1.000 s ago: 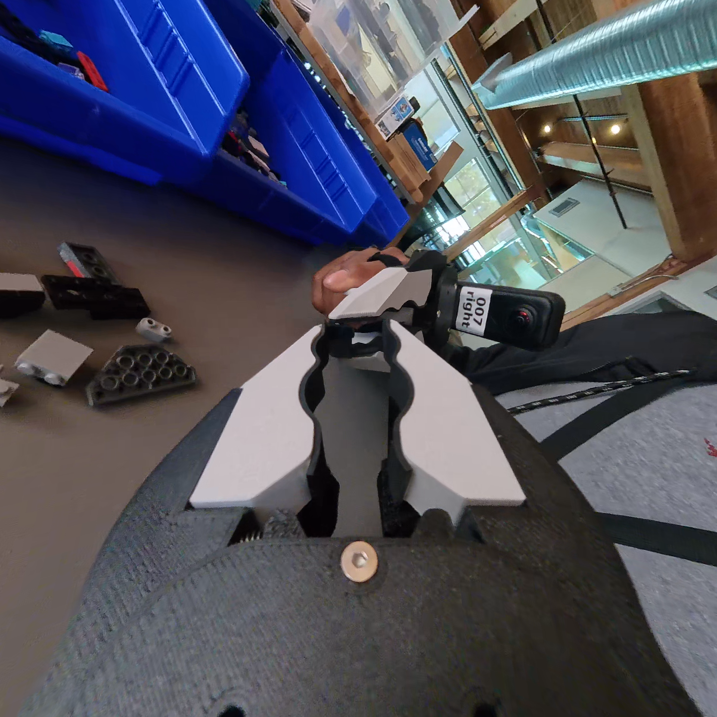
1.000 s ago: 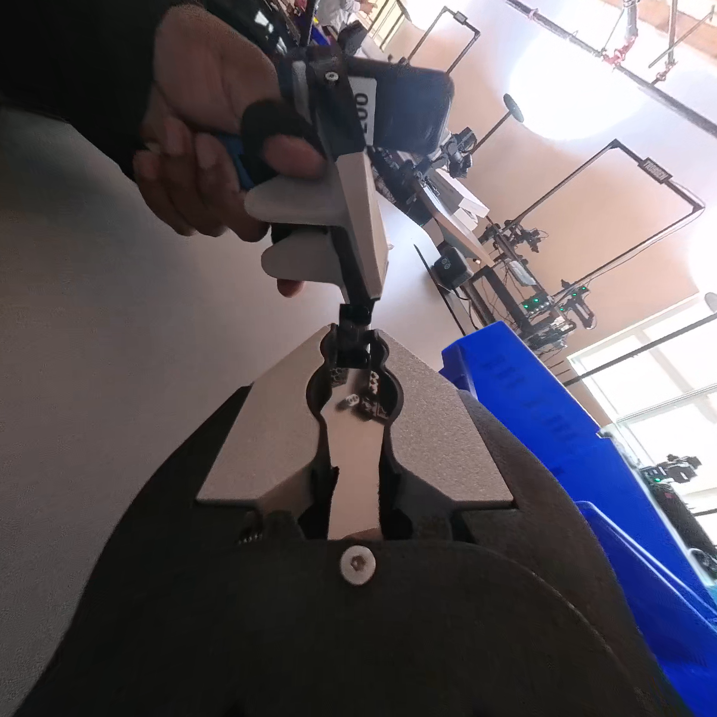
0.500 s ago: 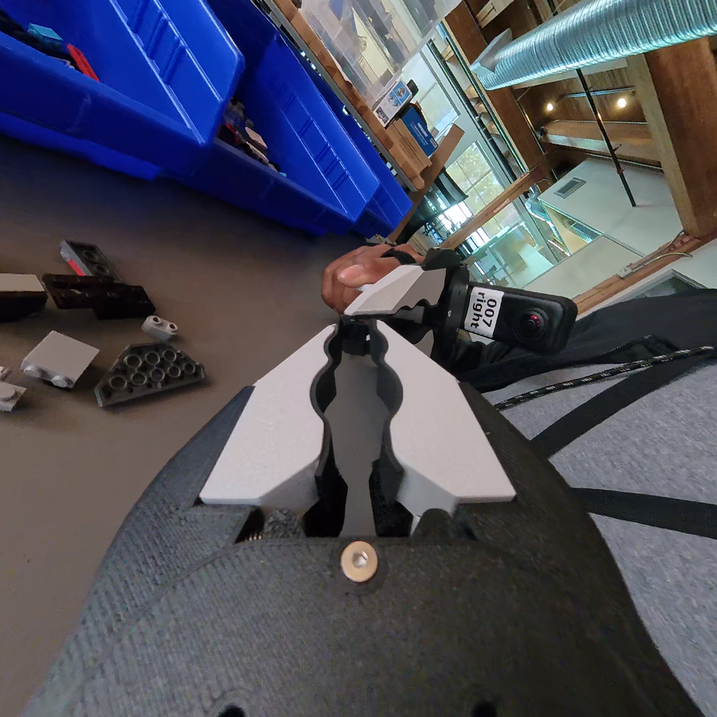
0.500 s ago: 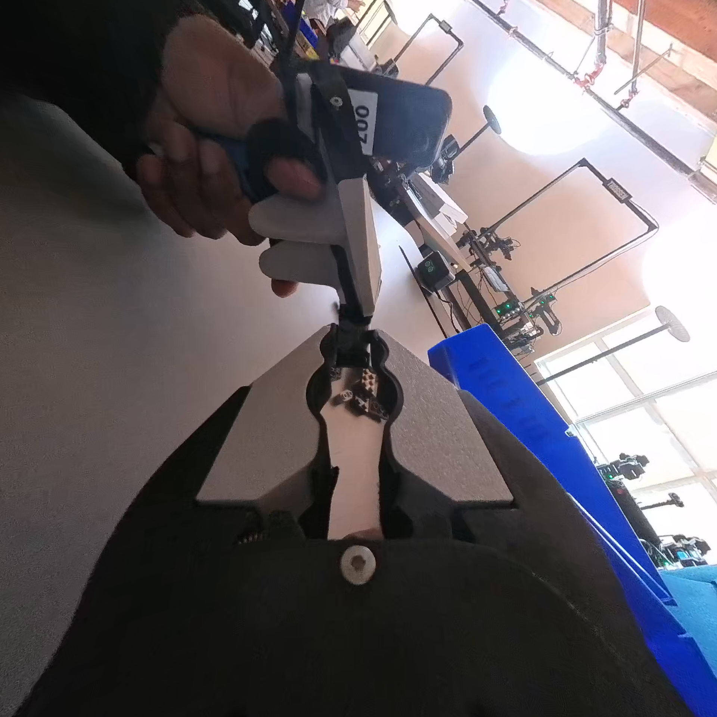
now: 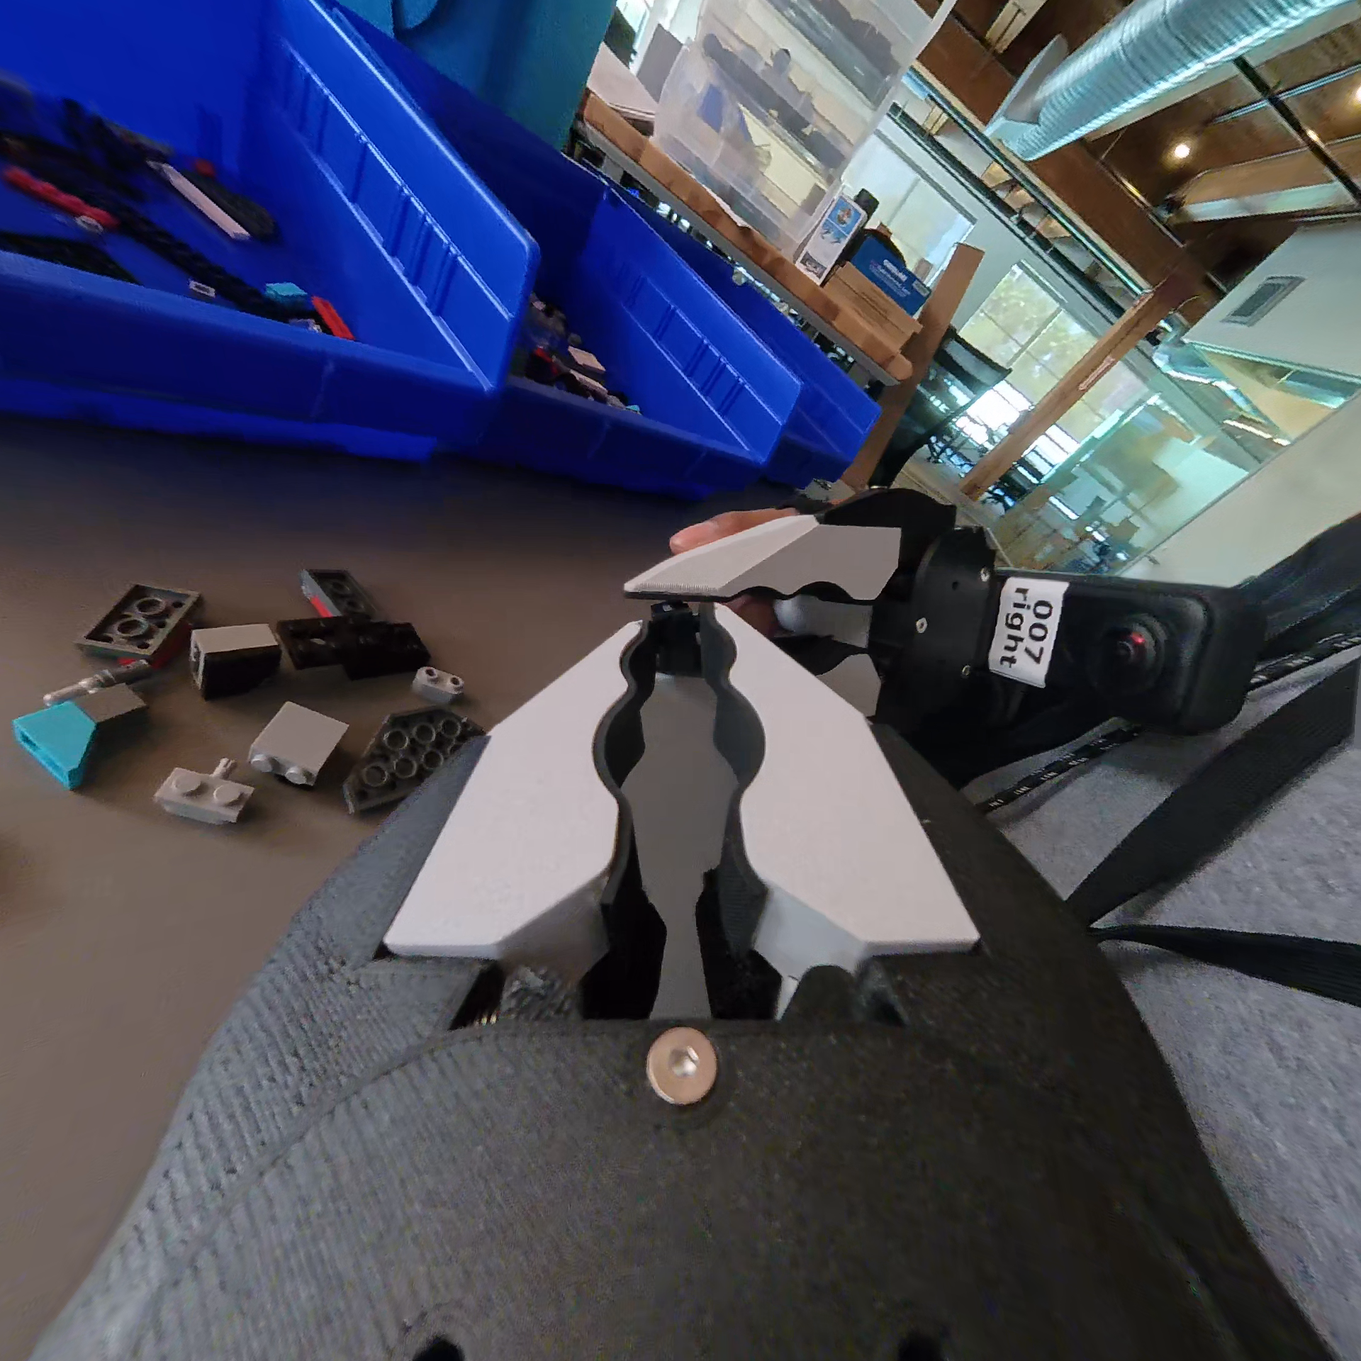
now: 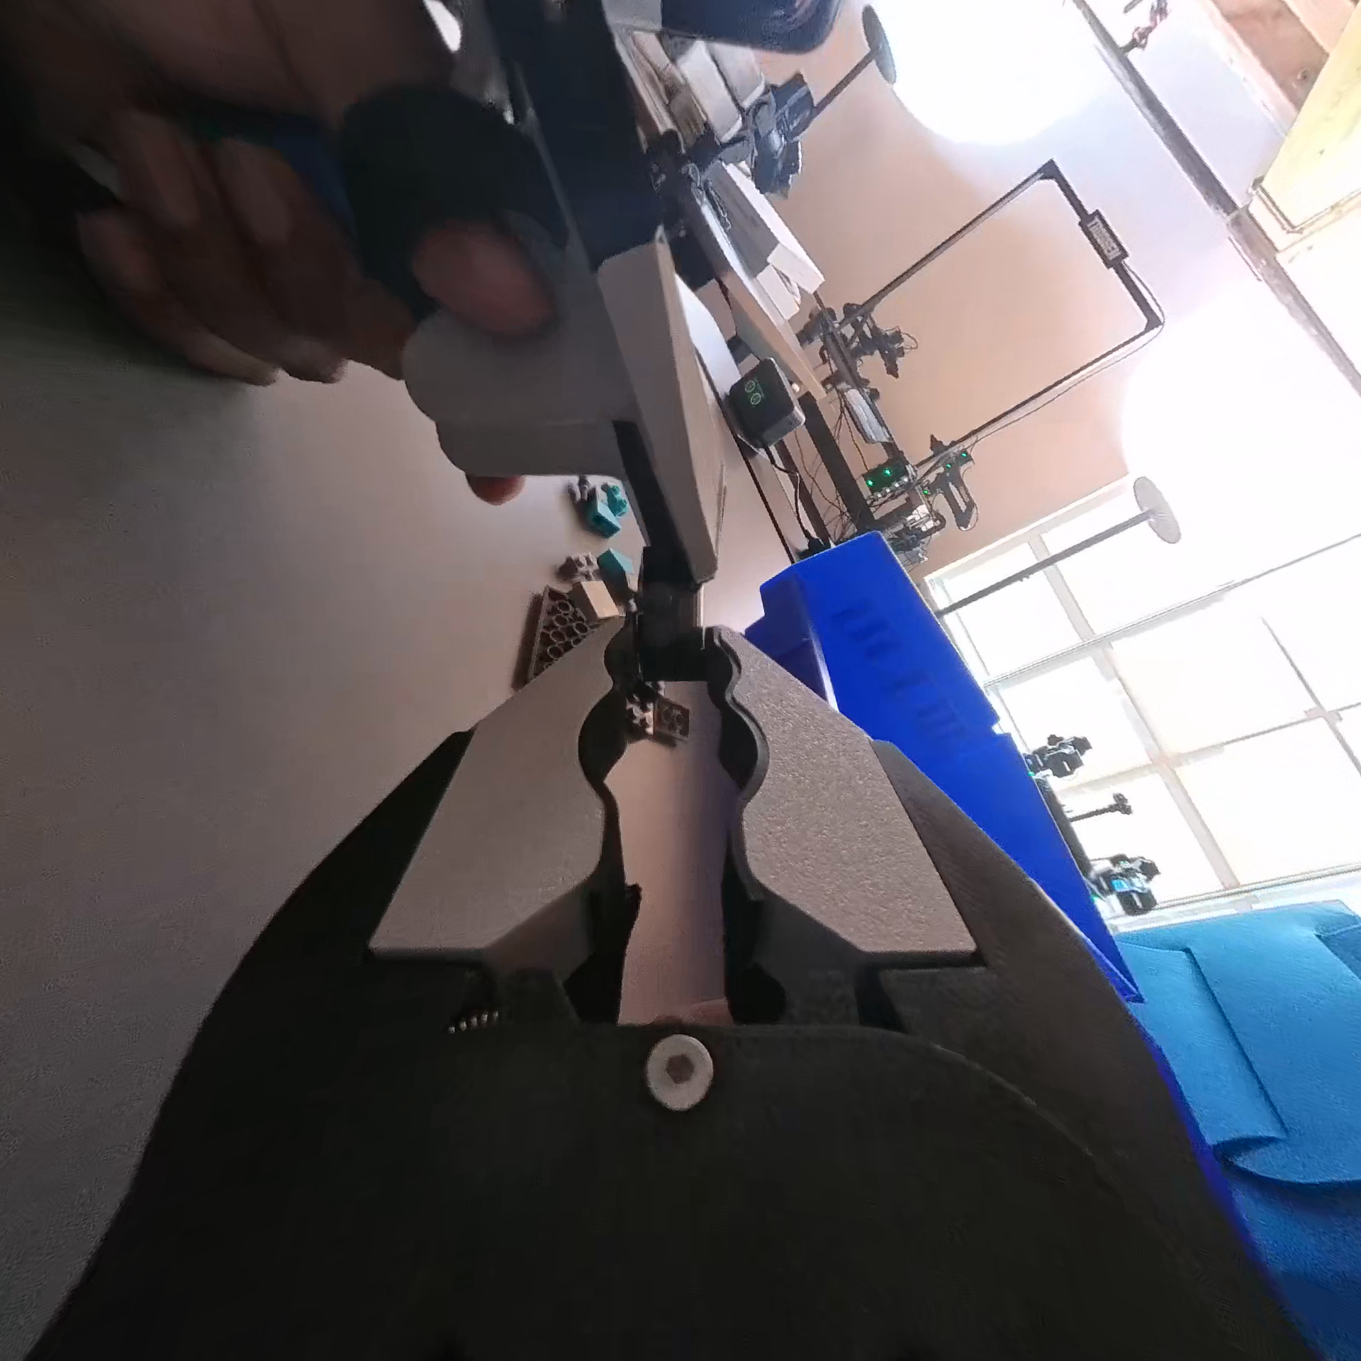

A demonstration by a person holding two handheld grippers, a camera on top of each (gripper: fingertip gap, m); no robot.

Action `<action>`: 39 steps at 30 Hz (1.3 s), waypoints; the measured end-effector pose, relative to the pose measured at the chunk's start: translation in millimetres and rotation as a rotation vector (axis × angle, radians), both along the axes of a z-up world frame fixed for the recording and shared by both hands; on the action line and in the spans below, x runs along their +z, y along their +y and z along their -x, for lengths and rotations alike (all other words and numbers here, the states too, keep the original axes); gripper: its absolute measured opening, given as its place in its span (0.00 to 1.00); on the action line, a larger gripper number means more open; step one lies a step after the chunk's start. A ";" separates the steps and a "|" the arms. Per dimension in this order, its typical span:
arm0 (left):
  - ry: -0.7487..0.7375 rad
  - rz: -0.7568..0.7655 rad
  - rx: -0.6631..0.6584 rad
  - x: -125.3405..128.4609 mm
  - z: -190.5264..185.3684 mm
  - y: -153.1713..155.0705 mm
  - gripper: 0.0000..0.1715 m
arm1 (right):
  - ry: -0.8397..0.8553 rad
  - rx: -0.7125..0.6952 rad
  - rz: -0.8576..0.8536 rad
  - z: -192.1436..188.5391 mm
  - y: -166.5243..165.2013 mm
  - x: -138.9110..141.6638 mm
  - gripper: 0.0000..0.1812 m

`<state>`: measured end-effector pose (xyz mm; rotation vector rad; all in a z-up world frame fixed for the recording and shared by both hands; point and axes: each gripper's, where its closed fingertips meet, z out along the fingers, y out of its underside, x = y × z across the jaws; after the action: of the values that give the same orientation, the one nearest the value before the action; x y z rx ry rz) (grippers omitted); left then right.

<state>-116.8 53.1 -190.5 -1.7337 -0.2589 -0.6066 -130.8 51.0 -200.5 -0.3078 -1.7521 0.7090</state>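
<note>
My left gripper is shut on a small black brick piece at its fingertips, held above the dark table. My right gripper is shut on a small black brick piece too. The two grippers meet tip to tip, at right angles. In the left wrist view the right gripper comes in from the right, with a hand behind it. In the right wrist view the left gripper comes down from above, held by a hand. Whether the two pieces are joined is hidden.
Loose bricks lie on the table to the left: a dark grey wedge plate, a grey slope, a teal piece, black bricks. Blue bins holding small parts stand behind them. A grey garment is at right. The tips of both grippers are at nearly the same place. Left tips and right tips are each some 9 cm from the grey slope. The right camera catches it too, in the right wrist view.
Both grippers stay shut and tip to tip. The pair has swung round and the views have turned, so more of the loose bricks and bins shows now.
</note>
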 end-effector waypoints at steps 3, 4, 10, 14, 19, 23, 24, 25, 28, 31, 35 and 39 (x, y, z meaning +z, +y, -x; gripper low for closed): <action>0.044 0.004 0.023 0.0 2.5 0.6 0.07 | -0.004 0.006 0.024 0.3 0.7 1.6 0.11; 0.059 0.013 0.031 -1.3 4.1 1.0 0.07 | -0.004 0.007 0.024 0.5 0.9 1.6 0.11; 0.038 0.038 0.017 7.2 16.9 6.1 0.07 | -0.025 0.009 0.126 7.1 4.7 12.0 0.10; 0.084 0.010 -0.008 42.3 46.1 13.7 0.07 | -0.104 0.075 0.431 19.9 11.0 40.7 0.14; 0.200 -0.194 0.045 102.1 110.6 35.7 0.08 | -0.114 0.219 0.817 51.0 23.4 100.5 0.17; 0.261 -0.430 0.126 118.9 144.7 39.9 0.07 | -0.057 0.192 0.881 92.5 36.1 122.1 0.20; 0.236 -0.469 0.147 115.5 149.8 38.8 0.07 | -0.055 0.172 0.888 102.6 37.6 121.2 0.20; 0.207 -0.475 0.158 108.4 153.6 38.1 0.07 | -0.048 0.150 0.893 111.4 38.9 119.0 0.20; 0.144 -0.491 0.199 95.0 165.0 29.0 0.08 | -0.030 0.110 0.870 130.0 34.5 104.5 0.19; 0.151 -0.492 0.201 91.3 168.8 22.0 0.07 | -0.027 0.074 0.799 141.0 26.8 84.6 0.19; 0.288 -0.464 0.189 84.8 166.7 22.1 0.07 | -0.021 0.074 0.767 144.4 24.0 73.2 0.18; 0.395 -0.452 0.165 79.3 161.9 22.6 0.08 | -0.023 0.093 0.767 142.0 22.5 67.2 0.16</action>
<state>-278.7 75.7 -111.2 -1.3400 0.0165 -0.1729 -272.9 73.5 -133.3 -0.7534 -1.4565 1.4388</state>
